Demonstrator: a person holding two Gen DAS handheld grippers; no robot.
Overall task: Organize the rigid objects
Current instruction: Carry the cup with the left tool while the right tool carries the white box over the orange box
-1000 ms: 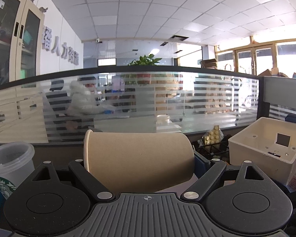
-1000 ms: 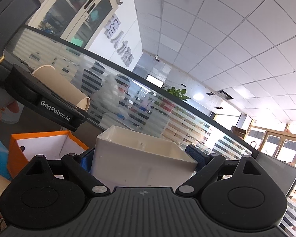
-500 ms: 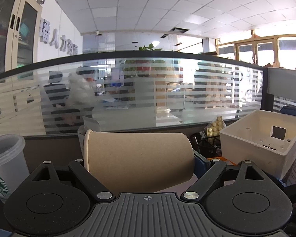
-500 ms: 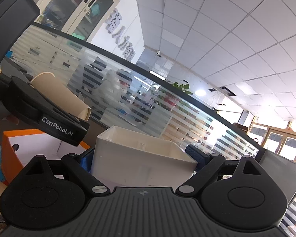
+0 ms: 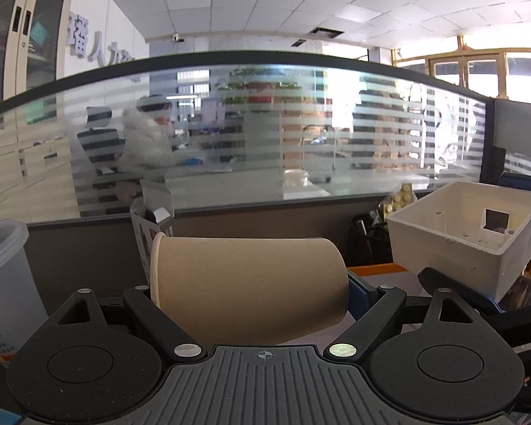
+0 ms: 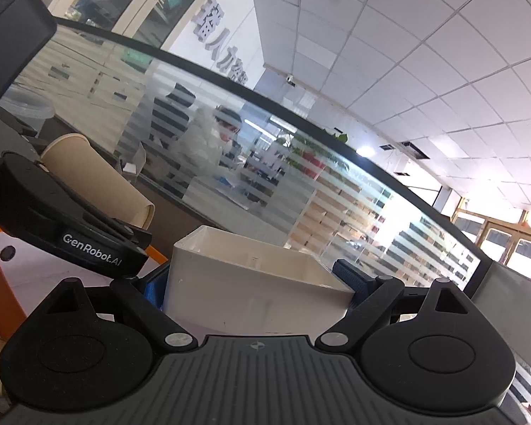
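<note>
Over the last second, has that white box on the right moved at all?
Yes. In the left view the white box has climbed against the frosted glass partition, its rim now overlapping the glass.

Left claw [image 5: 251,283] clamps brown paper cup [image 5: 247,283] sideways; white plastic box [image 5: 467,237] at right.

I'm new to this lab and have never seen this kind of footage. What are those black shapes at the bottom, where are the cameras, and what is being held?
There is no robot arm: a person carries a handheld claw in each hand, each with its own camera looking forward along its two fingers. The black shapes are the claws' bodies. The left camera shows the left claw gripping a brown paper cup lying sideways. The right camera shows the right claw gripping a white plastic box. Nearby are a clear Starbucks cup and an orange box. A striped glass partition stands behind.
</note>
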